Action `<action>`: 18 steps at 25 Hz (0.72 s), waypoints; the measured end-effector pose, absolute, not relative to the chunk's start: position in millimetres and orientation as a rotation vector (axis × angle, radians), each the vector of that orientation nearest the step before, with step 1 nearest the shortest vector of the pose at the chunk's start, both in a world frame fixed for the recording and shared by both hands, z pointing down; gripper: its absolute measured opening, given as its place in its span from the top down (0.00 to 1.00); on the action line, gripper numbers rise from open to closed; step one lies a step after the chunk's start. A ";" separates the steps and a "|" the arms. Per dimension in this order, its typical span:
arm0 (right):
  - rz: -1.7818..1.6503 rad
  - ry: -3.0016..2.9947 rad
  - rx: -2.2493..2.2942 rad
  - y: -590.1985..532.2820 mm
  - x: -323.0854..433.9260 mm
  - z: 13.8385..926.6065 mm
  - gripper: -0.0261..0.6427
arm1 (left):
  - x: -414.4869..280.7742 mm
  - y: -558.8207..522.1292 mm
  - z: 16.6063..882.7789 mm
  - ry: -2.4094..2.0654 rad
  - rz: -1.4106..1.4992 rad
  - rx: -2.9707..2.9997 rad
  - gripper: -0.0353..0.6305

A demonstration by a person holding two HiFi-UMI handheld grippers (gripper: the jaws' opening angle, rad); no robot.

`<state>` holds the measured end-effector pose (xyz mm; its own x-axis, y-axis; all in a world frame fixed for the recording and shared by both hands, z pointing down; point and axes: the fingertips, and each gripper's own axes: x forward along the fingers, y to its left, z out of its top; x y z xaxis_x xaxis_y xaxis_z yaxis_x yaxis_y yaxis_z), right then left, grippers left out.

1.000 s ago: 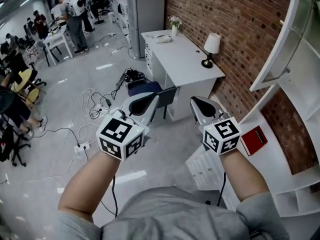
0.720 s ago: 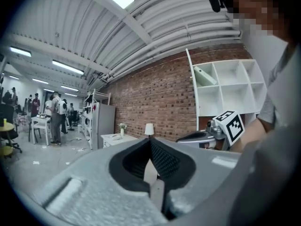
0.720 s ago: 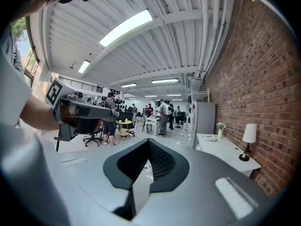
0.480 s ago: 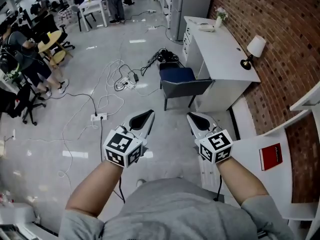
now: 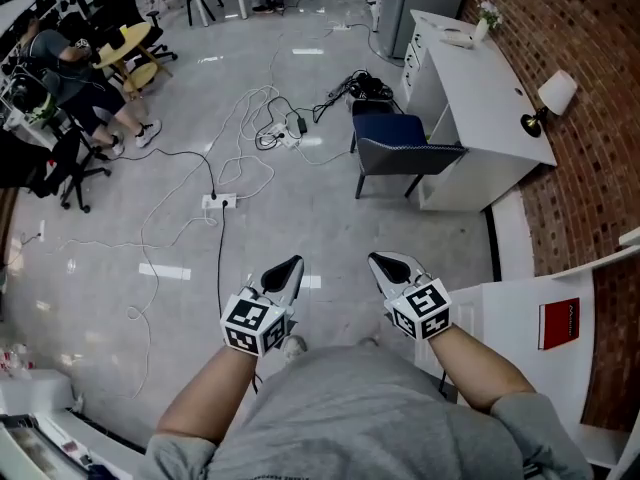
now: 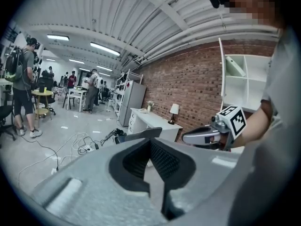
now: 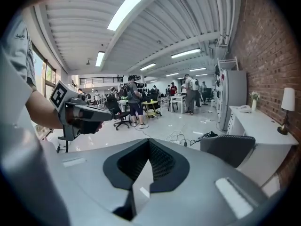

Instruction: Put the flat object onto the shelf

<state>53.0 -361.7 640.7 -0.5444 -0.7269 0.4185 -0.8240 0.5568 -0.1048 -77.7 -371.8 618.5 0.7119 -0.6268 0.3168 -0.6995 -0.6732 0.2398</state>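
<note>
A flat red book (image 5: 558, 323) lies on the white shelf top (image 5: 508, 313) at the right edge of the head view. My right gripper (image 5: 383, 262) is held in front of my body, left of the shelf and well apart from the book, shut with nothing in it. My left gripper (image 5: 287, 266) is beside it at the same height, also shut and empty. In the left gripper view its closed jaws (image 6: 150, 147) point toward the room, with the right gripper (image 6: 207, 135) off to the side. The right gripper view shows closed jaws (image 7: 149, 149) and the left gripper (image 7: 89, 113).
A white desk (image 5: 480, 88) with a lamp (image 5: 553, 95) stands against the brick wall (image 5: 600, 118), and a dark chair (image 5: 405, 155) sits in front of it. Cables and a power strip (image 5: 222, 201) trail over the floor. People and office chairs (image 5: 60, 78) are far left.
The view has swung away from the shelf toward the open floor. Both grippers have dropped closer to my body. The red book now sits farther right of the right gripper.
</note>
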 end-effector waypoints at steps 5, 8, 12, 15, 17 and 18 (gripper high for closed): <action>0.570 -2.422 1.292 -353.8 65.6 674.9 0.95 | -83.6 -361.7 648.7 -1.038 0.364 2.531 0.95; 0.587 -2.402 1.303 -348.9 74.6 685.2 0.95 | -85.8 -361.8 656.0 -1.042 0.389 2.523 0.95; 0.604 -2.395 1.330 -346.9 80.3 688.7 0.95 | -85.8 -364.6 656.9 -1.039 0.383 2.519 0.95; 0.599 -2.394 1.336 -349.0 82.3 687.1 0.95 | -81.4 -366.7 655.2 -1.028 0.378 2.525 0.95; 0.594 -2.396 1.334 -350.0 82.7 685.1 0.95 | -78.5 -367.5 652.9 -1.020 0.376 2.532 0.95; 0.592 -2.397 1.332 -350.2 82.7 684.2 0.95 | -77.3 -367.7 651.7 -1.017 0.374 2.535 0.95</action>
